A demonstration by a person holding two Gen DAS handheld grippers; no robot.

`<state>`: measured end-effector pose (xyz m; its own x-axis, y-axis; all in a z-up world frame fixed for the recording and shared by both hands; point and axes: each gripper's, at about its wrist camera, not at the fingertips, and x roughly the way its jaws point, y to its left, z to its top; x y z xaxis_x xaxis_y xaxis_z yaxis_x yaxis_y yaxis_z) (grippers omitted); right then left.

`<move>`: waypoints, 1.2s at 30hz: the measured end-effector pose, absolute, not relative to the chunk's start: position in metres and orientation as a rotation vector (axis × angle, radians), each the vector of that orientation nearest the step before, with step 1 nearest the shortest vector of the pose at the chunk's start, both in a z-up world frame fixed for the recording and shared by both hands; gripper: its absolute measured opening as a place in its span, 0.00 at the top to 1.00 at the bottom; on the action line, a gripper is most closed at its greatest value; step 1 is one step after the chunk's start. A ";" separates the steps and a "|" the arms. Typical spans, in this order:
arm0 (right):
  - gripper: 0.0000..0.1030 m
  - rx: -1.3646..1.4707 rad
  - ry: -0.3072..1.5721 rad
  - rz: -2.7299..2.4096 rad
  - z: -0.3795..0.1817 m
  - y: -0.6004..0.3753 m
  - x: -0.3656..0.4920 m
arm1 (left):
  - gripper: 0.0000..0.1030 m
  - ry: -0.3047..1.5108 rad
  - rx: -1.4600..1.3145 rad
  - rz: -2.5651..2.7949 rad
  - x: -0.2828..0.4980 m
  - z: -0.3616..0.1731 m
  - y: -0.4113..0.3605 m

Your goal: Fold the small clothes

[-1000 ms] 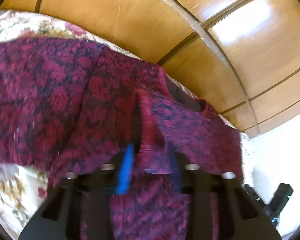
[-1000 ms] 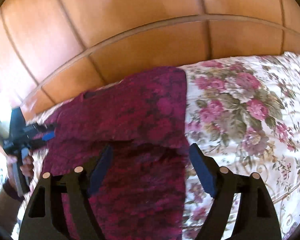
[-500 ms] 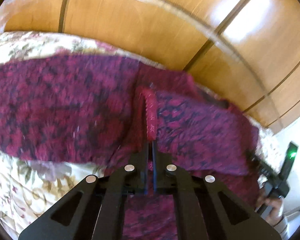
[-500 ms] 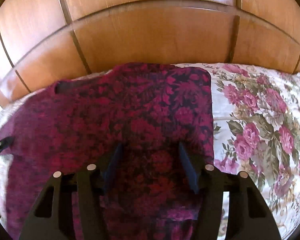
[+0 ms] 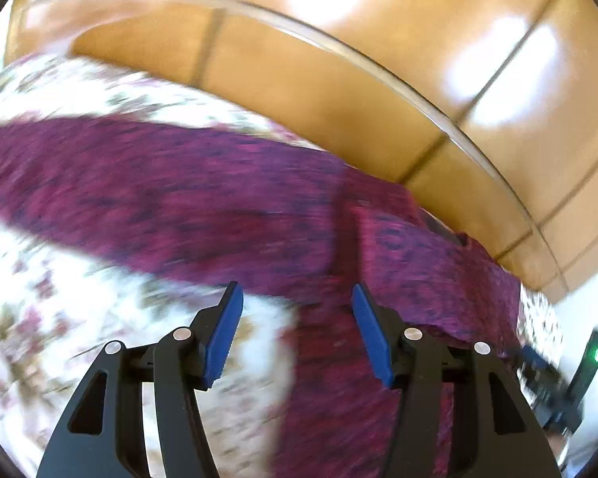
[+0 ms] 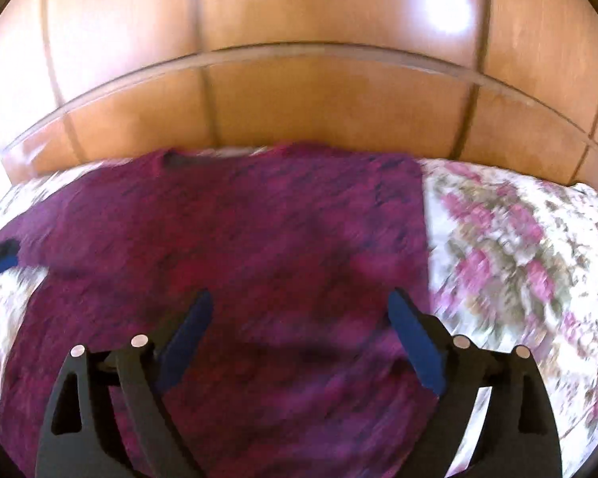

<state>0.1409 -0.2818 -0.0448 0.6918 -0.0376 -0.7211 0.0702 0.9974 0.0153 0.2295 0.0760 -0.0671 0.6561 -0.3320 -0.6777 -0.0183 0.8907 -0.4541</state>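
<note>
Sleeve fold just let go; both grippers free over the sweater.

Nearest, the left gripper (image 5: 297, 320) has just been opening, nothing between its pads; the right gripper (image 6: 301, 336) has also spread wide and is empty. The maroon sweater (image 6: 235, 247) lies flat on the floral bedspread (image 6: 518, 247), collar toward the far wooden headboard (image 6: 299, 111). I judge the next move is gripping the outstretched left sleeve (image 5: 119, 171), seen only by the left camera; the right view alone shows the folded straight right edge.
</note>
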 end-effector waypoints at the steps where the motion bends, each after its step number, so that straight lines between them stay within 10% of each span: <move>1: 0.09 0.012 0.809 -0.046 -0.048 -0.272 0.134 | 0.42 0.850 -0.475 -0.164 0.225 -0.069 0.088; 17: 0.02 0.048 0.910 0.005 -0.091 -0.252 0.122 | 0.41 0.748 -0.978 0.221 0.163 -0.104 0.314; 25: 0.02 0.026 0.901 -0.006 -0.090 -0.253 0.118 | 0.57 0.767 -0.981 0.309 0.208 -0.113 0.345; 29: 0.02 0.023 0.897 -0.008 -0.092 -0.246 0.122 | 0.89 0.782 -0.910 0.346 0.224 -0.104 0.344; 36: 0.02 0.025 0.890 -0.009 -0.093 -0.247 0.121 | 0.89 0.638 -0.642 0.062 0.222 -0.019 0.247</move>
